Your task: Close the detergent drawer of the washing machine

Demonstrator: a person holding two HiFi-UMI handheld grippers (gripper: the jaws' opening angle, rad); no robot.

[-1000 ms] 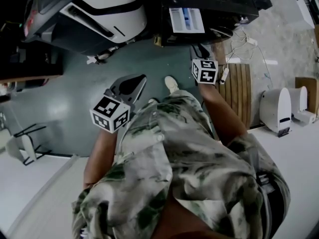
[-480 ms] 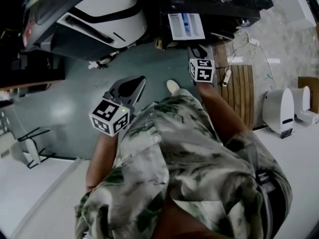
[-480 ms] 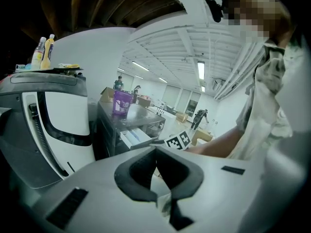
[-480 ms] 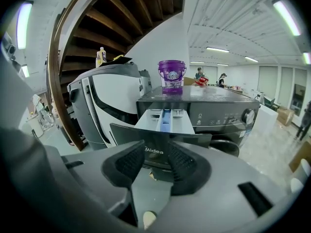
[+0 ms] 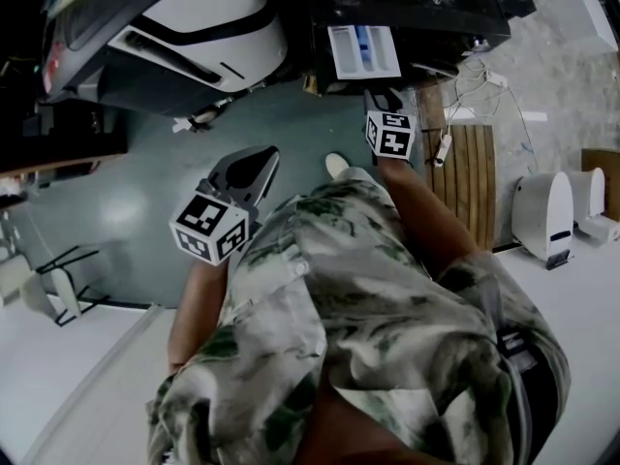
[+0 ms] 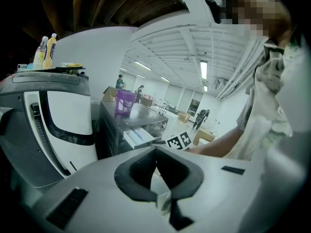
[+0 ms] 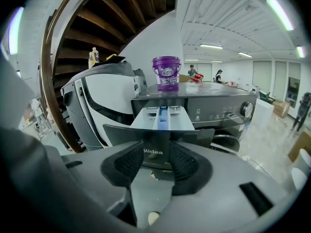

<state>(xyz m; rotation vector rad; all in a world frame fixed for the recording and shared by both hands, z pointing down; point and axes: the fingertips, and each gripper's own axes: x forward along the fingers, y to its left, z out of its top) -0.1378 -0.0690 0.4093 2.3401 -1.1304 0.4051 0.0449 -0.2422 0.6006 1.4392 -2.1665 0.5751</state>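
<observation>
The washing machine (image 7: 214, 108) is dark, and its detergent drawer (image 7: 160, 118) stands pulled out, with white compartments and a blue insert. In the head view the drawer (image 5: 363, 51) sits at the top centre. Just below it is my right gripper (image 5: 381, 97), pointing at it. In the right gripper view this gripper (image 7: 156, 152) has its jaws opening. The drawer's dark front panel (image 7: 155, 136) shows in the gap, and the pads (image 7: 129, 163) do not press on it. My left gripper (image 5: 269, 155) hangs over the floor left of the person's legs, its tips (image 6: 156, 152) meeting on nothing.
A white-fronted appliance (image 5: 194, 27) stands left of the washer, with bottles (image 7: 92, 57) on top. A purple bucket (image 7: 166, 73) sits on the washer's lid. A wooden slatted board (image 5: 465, 172), cables and a white device (image 5: 538, 211) lie to the right. A shoe (image 5: 334, 166) is beneath the drawer.
My right gripper has edged closer to the drawer's front. The left gripper has drifted slightly to the left. The drawer stays pulled out.
</observation>
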